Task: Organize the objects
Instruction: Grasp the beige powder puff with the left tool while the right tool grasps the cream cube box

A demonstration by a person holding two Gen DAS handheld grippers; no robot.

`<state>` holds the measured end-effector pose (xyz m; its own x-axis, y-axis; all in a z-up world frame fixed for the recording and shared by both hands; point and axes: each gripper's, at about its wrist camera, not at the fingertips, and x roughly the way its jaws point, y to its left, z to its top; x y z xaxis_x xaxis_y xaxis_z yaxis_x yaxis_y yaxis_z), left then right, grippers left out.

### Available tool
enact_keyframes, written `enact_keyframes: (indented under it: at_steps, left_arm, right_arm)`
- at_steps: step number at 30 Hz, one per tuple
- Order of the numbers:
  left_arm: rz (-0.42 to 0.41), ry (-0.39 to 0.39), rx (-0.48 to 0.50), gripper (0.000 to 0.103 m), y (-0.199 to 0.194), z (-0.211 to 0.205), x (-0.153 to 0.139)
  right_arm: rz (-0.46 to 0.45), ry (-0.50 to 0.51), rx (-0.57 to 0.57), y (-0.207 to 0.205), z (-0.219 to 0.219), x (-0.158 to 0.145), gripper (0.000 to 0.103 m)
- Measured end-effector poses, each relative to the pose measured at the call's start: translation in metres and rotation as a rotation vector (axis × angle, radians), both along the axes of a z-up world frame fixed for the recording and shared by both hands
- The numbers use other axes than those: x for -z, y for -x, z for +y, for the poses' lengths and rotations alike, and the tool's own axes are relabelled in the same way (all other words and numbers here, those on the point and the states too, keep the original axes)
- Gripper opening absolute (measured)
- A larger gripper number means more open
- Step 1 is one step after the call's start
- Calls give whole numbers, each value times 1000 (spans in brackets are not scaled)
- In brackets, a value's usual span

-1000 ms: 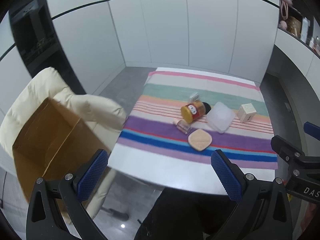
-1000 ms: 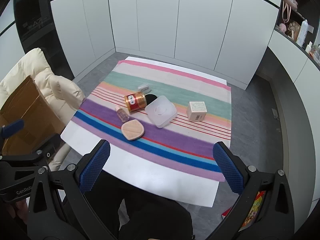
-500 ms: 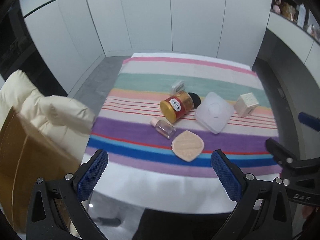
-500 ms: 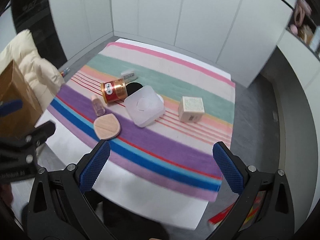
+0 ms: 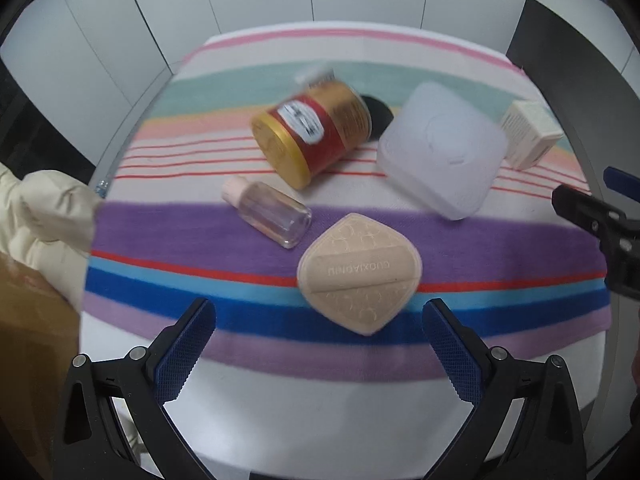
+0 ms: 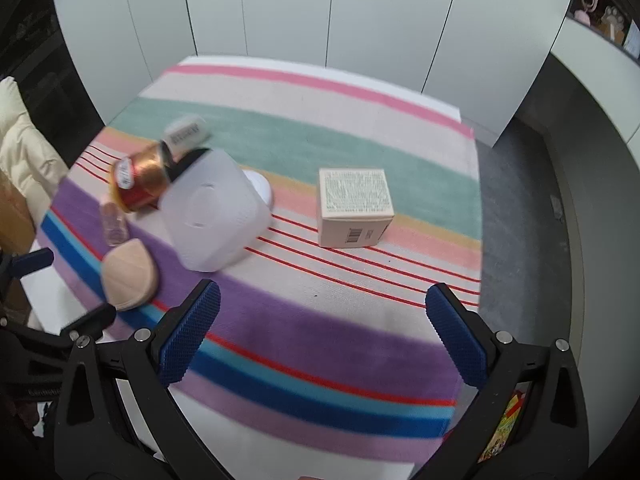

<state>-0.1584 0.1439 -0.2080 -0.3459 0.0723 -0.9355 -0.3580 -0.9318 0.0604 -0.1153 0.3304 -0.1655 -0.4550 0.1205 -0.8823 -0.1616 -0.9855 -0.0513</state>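
Here the left gripper (image 5: pixel 319 344) hangs over the near edge of a table covered by a striped cloth (image 5: pixel 168 224), its two blue-padded fingers (image 5: pixel 185 352) spread wide with nothing between them. Just ahead of the gap lies a beige makeup sponge (image 5: pixel 359 273), flat across the purple and blue stripes. Beyond it and a little to the left, a small clear bottle (image 5: pixel 269 210) with a pale cap rests on its side, and behind that a red and gold jar (image 5: pixel 316 132) also lies tipped over, its gold lid facing the camera. To the right of the jar sits a frosted white plastic container (image 5: pixel 442 150), and further right a small cream carton (image 5: pixel 530 140) stands close to the cloth's edge. A cream padded jacket (image 5: pixel 44 208) and a brown cardboard box (image 5: pixel 32 356) show at the left border. The right gripper (image 6: pixel 322 336) is likewise wide open and holds nothing, hovering above the purple band of the cloth (image 6: pixel 360 128). In its view the carton (image 6: pixel 354 206) stands upright, apart from the rest, while the plastic container (image 6: pixel 218 216), the jar (image 6: pixel 138 178), the bottle (image 6: pixel 114 228) and the sponge (image 6: pixel 128 276) cluster to the left. A small grey tin (image 6: pixel 188 132), blurred, lies just behind the jar.
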Motion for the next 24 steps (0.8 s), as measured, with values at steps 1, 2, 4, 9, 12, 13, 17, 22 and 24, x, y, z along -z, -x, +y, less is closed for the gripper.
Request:
enact_keyframes:
  at_steps: [1,2,4,9,12,13,17,22,24]
  left_arm:
    - [-12,-3,3,103,2,1,6]
    - [-24,-5,6,102,5,3,13]
    - [-34,-6,11,101,8,5,23]
    - [1,-64,1,91,17,10,26]
    - [20,-75,7,72,21,20,22]
    - [25,-78,16,67,22,23,21]
    - [30,-75,26,66,23,34,23]
    - [23,-85,16,66,19,32,11]
    - [28,-86,16,66,17,33,4]
  right_arm:
    - [-1,0,5,2,2,5,103]
    - [-4,5,12,5,5,11,103]
    - [-14,19,17,10,8,21,103]
    - [-32,12,12,22,14,46,103]
    - [-36,21,28,30,20,55,103]
    - [-33,23,27,33,20,57,103]
    - [-5,4,54,49,29,61,103]
    - [22,39,74,61,40,59,79]
    - [15,34,60,61,37,55,61]
